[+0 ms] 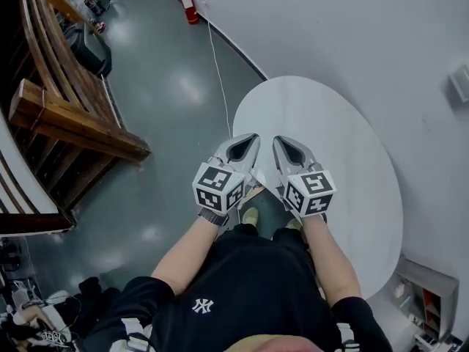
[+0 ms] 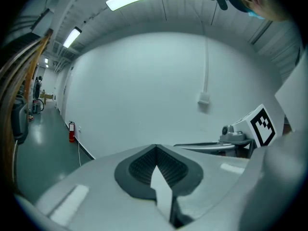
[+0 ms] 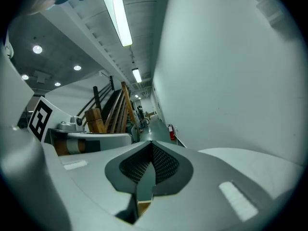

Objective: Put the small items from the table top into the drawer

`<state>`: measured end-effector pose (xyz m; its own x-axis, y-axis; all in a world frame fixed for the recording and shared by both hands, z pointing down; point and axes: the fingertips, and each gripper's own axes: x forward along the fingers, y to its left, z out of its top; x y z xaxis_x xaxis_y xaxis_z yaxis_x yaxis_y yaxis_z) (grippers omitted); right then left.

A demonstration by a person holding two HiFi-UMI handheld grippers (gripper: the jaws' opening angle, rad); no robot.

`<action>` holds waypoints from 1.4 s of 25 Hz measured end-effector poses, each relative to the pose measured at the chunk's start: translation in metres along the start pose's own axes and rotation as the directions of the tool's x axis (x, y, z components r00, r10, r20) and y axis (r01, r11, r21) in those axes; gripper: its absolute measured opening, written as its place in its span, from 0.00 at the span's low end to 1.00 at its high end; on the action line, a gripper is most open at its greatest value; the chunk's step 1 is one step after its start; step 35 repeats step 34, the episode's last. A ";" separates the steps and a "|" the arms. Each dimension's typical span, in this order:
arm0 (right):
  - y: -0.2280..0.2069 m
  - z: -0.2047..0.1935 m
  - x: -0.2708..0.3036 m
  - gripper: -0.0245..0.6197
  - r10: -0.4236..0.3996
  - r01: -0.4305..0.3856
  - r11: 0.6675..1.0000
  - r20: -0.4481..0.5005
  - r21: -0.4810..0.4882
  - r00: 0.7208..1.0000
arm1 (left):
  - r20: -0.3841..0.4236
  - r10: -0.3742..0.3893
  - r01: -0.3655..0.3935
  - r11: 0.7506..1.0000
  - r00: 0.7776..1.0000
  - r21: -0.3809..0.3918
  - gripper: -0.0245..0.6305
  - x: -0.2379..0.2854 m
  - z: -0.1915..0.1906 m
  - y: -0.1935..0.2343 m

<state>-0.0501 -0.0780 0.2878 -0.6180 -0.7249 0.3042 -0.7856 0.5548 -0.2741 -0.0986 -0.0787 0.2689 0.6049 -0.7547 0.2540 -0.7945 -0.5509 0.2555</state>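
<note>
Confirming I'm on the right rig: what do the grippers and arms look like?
The left gripper and right gripper match: pale grey shells, dark grey ribbed pads on the jaws, each carrying a white cube with black square markers. The person wears a black short-sleeved top.

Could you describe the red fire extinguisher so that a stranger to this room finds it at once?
Follow the white wall away from the oval white table to where it meets the glossy grey floor. The fire extinguisher stands there against the wall, beside a thin white cable; it is the only red object nearby.
</note>
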 end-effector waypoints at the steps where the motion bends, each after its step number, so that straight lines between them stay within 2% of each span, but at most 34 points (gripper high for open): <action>1: -0.002 0.006 -0.002 0.08 -0.002 0.002 1.000 0.012 -0.005 1.000 | 0.013 -0.002 0.002 1.000 1.000 0.003 0.04 0.001 0.007 -0.002; 11: 0.000 0.052 -0.006 0.08 0.007 -0.001 0.997 0.078 -0.073 0.997 | 0.087 -0.025 0.019 0.998 0.996 0.067 0.04 0.008 0.049 -0.021; 35: -0.001 0.054 -0.006 0.08 -0.013 0.022 0.995 0.090 -0.100 0.996 | 0.110 -0.012 0.001 0.996 0.994 0.094 0.04 0.005 0.056 -0.019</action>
